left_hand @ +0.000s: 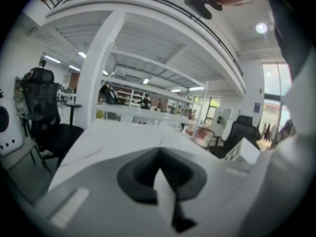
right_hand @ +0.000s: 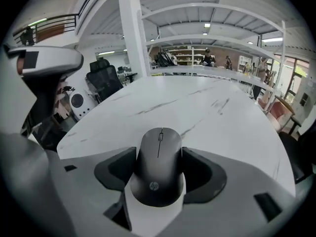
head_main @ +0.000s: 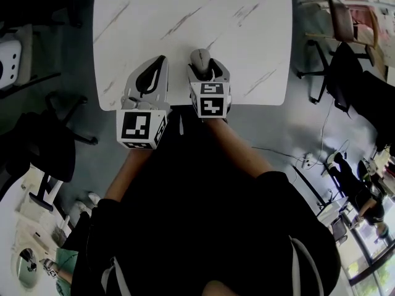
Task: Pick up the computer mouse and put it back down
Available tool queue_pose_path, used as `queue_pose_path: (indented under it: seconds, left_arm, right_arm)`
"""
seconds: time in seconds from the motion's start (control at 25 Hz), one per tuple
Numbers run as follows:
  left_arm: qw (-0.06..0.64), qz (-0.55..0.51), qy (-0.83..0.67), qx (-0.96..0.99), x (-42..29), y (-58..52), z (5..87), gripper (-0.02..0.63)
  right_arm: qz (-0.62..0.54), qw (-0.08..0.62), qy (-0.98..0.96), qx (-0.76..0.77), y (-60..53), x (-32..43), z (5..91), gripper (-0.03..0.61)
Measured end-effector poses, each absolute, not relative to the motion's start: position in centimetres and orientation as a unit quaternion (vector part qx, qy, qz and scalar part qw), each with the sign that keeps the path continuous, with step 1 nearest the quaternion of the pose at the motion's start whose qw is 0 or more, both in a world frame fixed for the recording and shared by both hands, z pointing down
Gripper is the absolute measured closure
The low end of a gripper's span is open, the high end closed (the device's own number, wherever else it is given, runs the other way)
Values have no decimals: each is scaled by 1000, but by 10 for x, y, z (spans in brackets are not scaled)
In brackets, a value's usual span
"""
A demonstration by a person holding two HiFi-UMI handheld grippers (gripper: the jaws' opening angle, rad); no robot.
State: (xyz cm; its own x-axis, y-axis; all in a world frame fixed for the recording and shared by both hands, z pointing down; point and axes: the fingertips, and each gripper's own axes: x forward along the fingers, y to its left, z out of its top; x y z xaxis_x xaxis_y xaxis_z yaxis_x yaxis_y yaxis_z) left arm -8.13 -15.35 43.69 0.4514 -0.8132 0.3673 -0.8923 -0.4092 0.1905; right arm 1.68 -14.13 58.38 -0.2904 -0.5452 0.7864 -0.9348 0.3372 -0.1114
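Right gripper view: computer mouse (right_hand: 159, 181) clamped between jaws of right gripper (right_hand: 159, 154), long axis along the jaws, nose toward 12 o'clock over marble table (right_hand: 212, 107). Lifted or resting: unclear. Left gripper (head_main: 159, 63) at its 9 o'clock, jaws together, empty.

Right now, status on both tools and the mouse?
Right tool shut on the computer mouse, over the table near its front edge. Left tool shut, empty, alongside. Nothing seen in the way.
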Motion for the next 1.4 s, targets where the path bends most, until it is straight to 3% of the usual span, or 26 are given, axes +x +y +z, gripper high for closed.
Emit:
queue_pose_path:
  seconds: [1.4]
  left_arm:
    - [195,106,-509,831,-75,-152,441,607]
  right_arm:
    - [308,357,-748,467,-133,12,594,311]
